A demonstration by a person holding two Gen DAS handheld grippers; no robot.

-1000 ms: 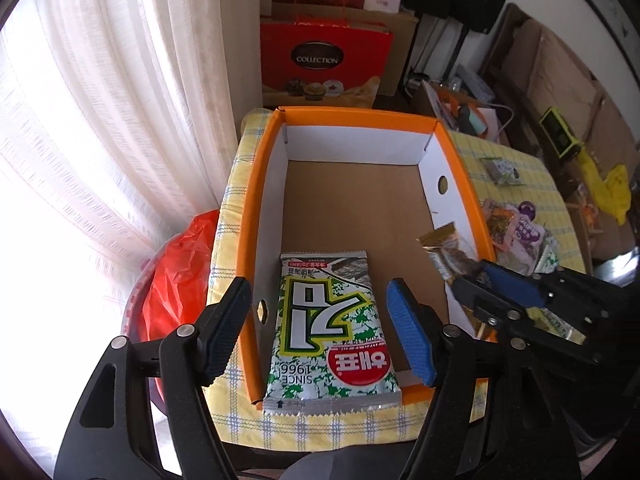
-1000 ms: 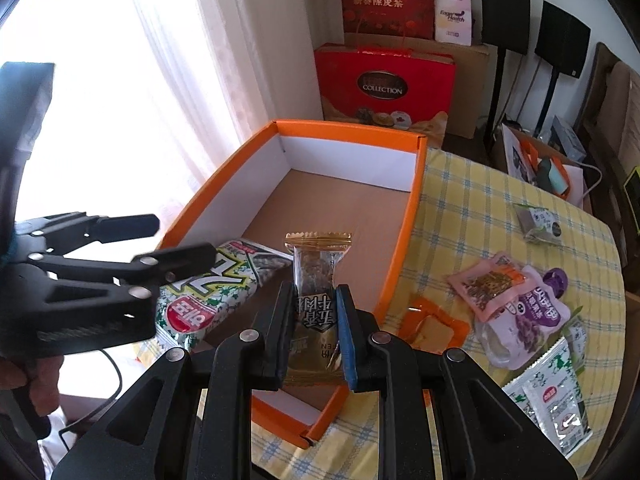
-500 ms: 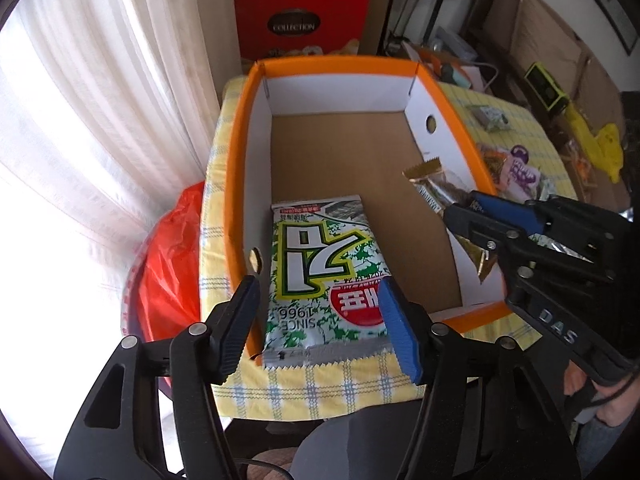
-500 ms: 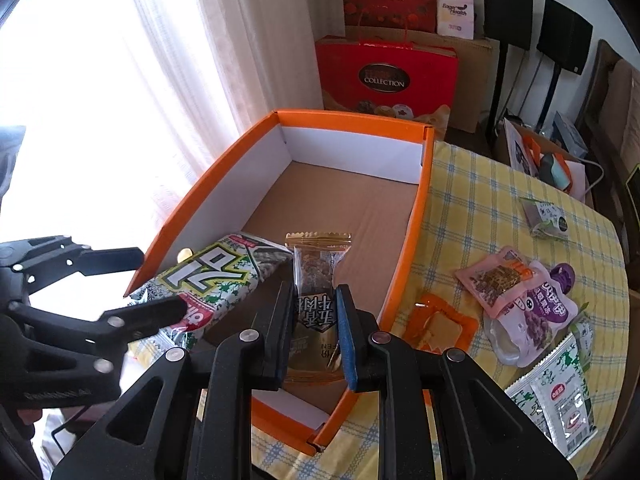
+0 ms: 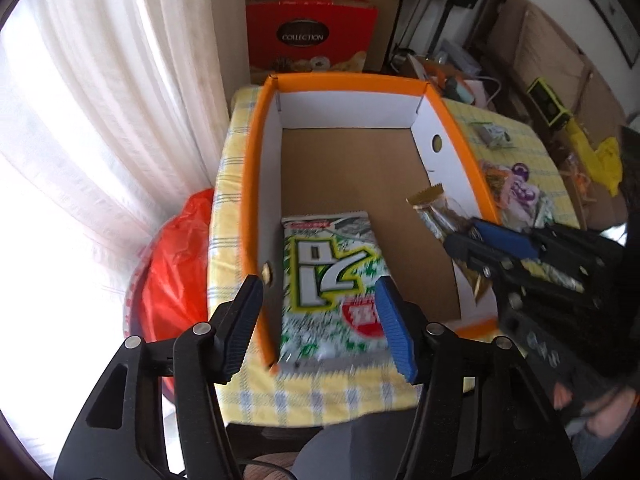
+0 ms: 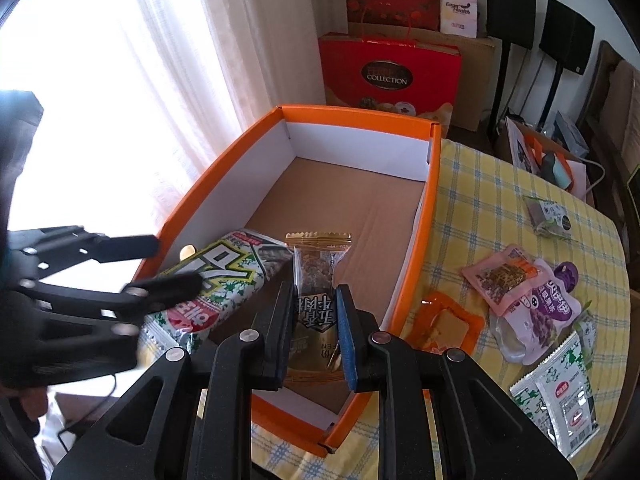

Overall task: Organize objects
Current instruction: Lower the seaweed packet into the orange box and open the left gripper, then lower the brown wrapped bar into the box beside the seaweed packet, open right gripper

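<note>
An orange cardboard box (image 5: 256,168) (image 6: 420,240) with white inner walls sits on a yellow checked table. A green and white snack packet (image 5: 328,280) (image 6: 224,280) lies in its near left corner, its end over the box's near edge. My left gripper (image 5: 320,320) is open and empty, just above and in front of that packet. My right gripper (image 6: 314,322) is shut on a gold wrapped snack bar (image 6: 316,276) (image 5: 440,216) and holds it over the box's near right part.
Several snack pouches lie on the table right of the box: an orange packet (image 6: 444,320), a pink one (image 6: 504,276), a purple one (image 6: 548,304), a green-white sachet (image 6: 560,396). A red gift box (image 6: 390,72) and curtains stand behind. A red bag (image 5: 176,272) hangs left.
My left gripper has pulled back from the green and white packet, which lies released in the box. My right gripper has carried the gold bar a little further over the box.
</note>
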